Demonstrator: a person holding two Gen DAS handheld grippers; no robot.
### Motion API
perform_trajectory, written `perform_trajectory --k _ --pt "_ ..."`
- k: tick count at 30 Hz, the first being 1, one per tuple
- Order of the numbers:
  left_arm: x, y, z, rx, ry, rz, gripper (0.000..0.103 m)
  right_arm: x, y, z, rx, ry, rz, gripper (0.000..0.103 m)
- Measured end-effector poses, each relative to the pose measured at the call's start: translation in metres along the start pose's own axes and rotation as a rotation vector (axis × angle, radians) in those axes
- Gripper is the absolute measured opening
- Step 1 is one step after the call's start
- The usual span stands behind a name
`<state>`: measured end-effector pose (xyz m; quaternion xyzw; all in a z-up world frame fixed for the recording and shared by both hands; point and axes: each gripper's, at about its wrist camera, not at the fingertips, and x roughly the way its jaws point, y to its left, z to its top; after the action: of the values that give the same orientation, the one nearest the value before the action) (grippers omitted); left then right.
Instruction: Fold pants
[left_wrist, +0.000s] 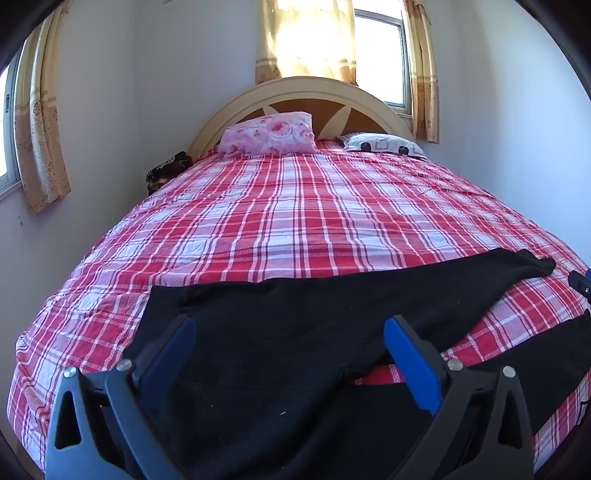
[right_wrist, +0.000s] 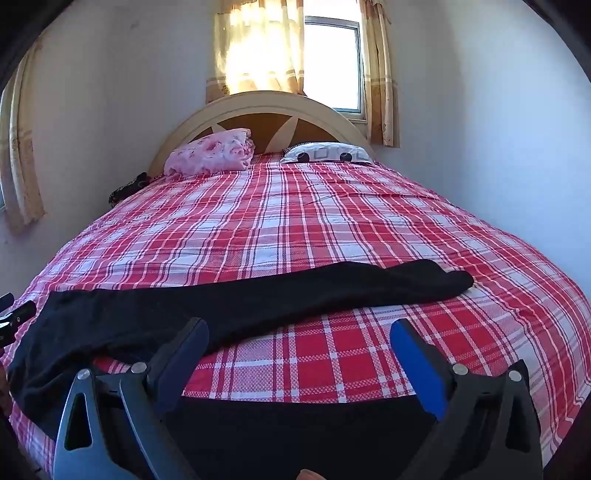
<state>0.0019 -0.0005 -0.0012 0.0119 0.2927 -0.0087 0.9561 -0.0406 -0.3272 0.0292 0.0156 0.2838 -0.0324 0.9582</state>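
Black pants (left_wrist: 295, 295) lie spread across the near end of a bed with a red and white plaid cover (left_wrist: 295, 206). One leg (right_wrist: 332, 284) stretches to the right over the cover. The other leg (right_wrist: 295, 424) runs along the bed's near edge. My left gripper (left_wrist: 291, 328) hovers open over the waist end, its blue pads (left_wrist: 410, 350) wide apart with nothing clamped. My right gripper (right_wrist: 299, 328) is open too, above the plaid strip between the two legs. Each gripper shows at the edge of the other's view: the right gripper (left_wrist: 581, 282) and the left gripper (right_wrist: 14, 314).
A pink floral pillow (left_wrist: 269, 134) and a white patterned pillow (left_wrist: 384, 144) rest against the curved headboard (left_wrist: 303, 88). A dark bundle (left_wrist: 166, 171) sits at the bed's far left by the wall. Curtained windows (left_wrist: 380, 55) stand behind; walls close in on both sides.
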Motion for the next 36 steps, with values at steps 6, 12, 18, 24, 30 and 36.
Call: perform_trajectory --k 6,12,18,24,30,36 --pt "-0.001 0.001 0.002 0.007 -0.008 -0.001 0.103 0.002 -0.004 -0.003 0.004 -0.001 0.000 0.099" --pt "-0.001 -0.001 0.003 0.007 -0.007 -0.001 0.103 0.007 -0.008 -0.002 0.008 0.009 -0.003 0.099" --pt "0.000 -0.003 0.004 0.009 -0.008 -0.002 0.103 0.008 -0.009 -0.003 0.010 0.009 -0.005 0.099" --pt "0.000 -0.005 0.004 0.014 -0.010 0.000 0.103 0.009 -0.010 -0.004 0.012 0.013 -0.009 0.099" --pt "0.000 -0.006 0.004 0.016 -0.007 0.001 0.103 0.011 -0.010 -0.006 0.013 0.020 -0.011 0.099" --pt "0.000 -0.006 0.004 0.017 -0.006 0.000 0.103 0.012 -0.010 -0.008 0.015 0.020 -0.011 0.099"
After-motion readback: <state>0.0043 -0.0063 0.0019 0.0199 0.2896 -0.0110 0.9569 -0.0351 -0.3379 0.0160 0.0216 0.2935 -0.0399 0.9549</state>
